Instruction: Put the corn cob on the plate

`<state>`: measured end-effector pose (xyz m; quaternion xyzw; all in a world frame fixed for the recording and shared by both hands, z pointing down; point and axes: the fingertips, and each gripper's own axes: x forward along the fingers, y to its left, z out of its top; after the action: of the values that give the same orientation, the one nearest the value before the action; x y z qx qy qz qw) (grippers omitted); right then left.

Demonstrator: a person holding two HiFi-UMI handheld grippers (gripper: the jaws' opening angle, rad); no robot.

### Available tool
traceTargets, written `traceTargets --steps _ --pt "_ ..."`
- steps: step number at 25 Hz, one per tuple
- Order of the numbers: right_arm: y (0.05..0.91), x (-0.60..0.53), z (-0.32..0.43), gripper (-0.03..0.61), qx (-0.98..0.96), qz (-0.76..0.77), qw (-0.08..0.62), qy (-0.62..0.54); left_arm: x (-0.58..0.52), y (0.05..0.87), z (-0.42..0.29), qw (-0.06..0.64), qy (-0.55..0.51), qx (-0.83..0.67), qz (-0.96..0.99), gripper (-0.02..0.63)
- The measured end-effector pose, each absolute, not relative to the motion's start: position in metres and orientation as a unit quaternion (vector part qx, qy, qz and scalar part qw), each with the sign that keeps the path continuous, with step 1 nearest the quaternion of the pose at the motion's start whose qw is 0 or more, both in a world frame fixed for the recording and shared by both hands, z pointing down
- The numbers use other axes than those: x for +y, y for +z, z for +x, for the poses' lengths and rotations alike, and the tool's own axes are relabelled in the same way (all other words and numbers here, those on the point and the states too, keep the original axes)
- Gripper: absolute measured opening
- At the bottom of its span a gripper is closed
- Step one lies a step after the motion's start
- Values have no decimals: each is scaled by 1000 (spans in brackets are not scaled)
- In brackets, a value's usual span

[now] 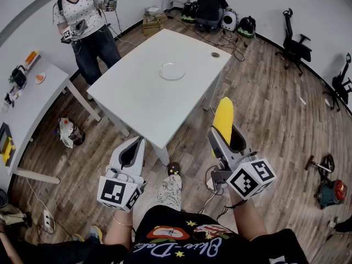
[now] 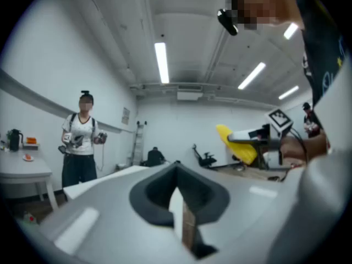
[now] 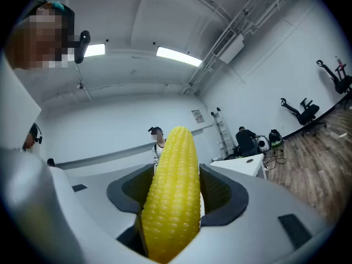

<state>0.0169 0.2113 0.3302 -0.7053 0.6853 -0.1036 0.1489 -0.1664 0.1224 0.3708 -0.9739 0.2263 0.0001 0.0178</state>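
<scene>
**Right tongs** [image 1: 225, 137] clenched level on the corn cob [image 1: 224, 113], which juts forward from between the pads and is carried in the air short of the desk [image 1: 140, 103]. **Left tongs** [image 1: 132, 150] closed on nothing. The plate [image 1: 172, 71] lies near the desk's middle, well apart from the cob.

**Risks, as judged:** the rounded cob may pivot or slip in the wide grip during the reach. It may also roll off the shallow plate if released tilted.

**Setting:** white desk on a wooden floor [image 1: 275, 109], a standing person [image 1: 85, 21] beyond its far corner, and an office chair [image 1: 294, 45] near the wall.
</scene>
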Motion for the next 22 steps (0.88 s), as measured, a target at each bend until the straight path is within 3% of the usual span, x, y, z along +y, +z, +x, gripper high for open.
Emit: traceTargets --steps 10,22 --pt "352 -4 105 267 715 -681 84 -130 -53 366 -67 9 20 235 -972 -11" --pt "471 -200 151 267 762 -597 -144 -207 -137 364 -46 -24 7 335 -942 -12"
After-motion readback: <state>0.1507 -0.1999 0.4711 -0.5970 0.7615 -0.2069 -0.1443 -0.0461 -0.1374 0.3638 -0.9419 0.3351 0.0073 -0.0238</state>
